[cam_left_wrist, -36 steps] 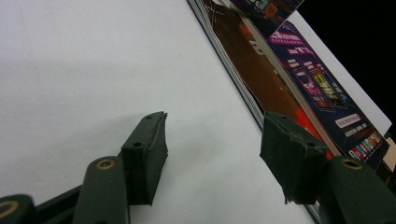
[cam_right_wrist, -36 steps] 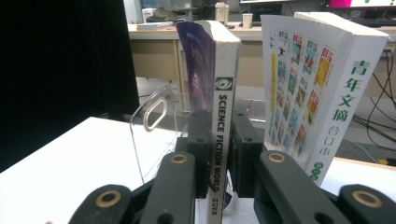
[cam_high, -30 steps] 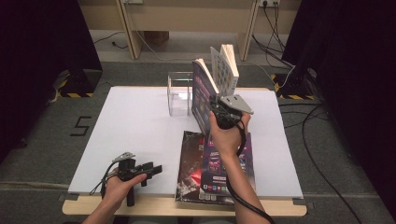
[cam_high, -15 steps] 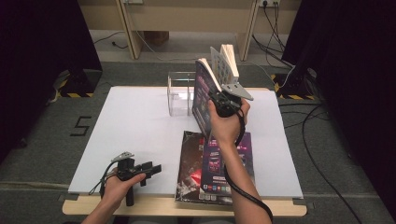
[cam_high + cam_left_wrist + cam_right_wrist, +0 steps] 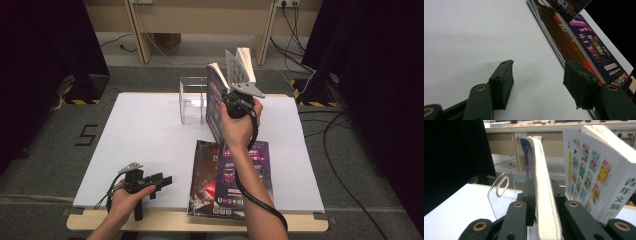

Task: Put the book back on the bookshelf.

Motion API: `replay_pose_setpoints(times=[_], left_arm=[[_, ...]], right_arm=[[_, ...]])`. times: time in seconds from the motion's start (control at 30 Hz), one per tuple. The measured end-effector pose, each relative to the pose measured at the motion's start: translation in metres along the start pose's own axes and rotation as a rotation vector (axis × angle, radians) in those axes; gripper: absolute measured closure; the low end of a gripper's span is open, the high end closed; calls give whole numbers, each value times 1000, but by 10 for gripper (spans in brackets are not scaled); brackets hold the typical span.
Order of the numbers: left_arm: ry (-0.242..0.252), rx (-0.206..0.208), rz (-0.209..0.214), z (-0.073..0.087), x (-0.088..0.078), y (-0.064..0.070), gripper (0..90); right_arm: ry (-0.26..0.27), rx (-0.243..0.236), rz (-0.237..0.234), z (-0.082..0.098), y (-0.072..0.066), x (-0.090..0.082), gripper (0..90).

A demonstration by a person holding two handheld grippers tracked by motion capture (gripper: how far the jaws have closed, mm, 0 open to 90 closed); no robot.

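White tabletop (image 5: 145, 135) with dark curtains on both sides, and we've got a magazine (image 5: 541, 195) standing on edge, clamped in our right gripper (image 5: 235, 102), whose jaws have just been closing on it. Just past those jaws sits the clear acrylic rack (image 5: 192, 100), with another thick book (image 5: 599, 170) already leaning upright right beside the held one. Looks to us like we're mid-way through shelving: next move is probably easing the magazine forward into the rack next to that book, keeping it vertical so the pages don't splay. Our left gripper (image 5: 537, 82) rests low on the table, jaws apart with nothing in them, and two more magazines (image 5: 584, 47) lie flat just beyond its right jaw.
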State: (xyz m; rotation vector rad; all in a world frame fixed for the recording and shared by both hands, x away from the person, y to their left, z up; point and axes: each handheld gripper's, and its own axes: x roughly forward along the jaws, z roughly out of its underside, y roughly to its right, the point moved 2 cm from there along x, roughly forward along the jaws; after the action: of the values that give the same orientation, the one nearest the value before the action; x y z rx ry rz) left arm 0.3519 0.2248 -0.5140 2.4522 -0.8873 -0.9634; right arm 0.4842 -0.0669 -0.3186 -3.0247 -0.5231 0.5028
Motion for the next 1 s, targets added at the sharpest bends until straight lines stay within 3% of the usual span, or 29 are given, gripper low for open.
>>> replay_pose_setpoints(times=[0.37,0.53,1.0], left_arm=[[-4,6,2,1,1,0,401],[-7,2,2,1,1,0,401],[2,4,0,0,-1,-1,401]], right_arm=[[-30,-6,-4,-4,-1,3,828],[16,9,5,-4,0,5,830],[64,2,9,-7,-5,12,831]])
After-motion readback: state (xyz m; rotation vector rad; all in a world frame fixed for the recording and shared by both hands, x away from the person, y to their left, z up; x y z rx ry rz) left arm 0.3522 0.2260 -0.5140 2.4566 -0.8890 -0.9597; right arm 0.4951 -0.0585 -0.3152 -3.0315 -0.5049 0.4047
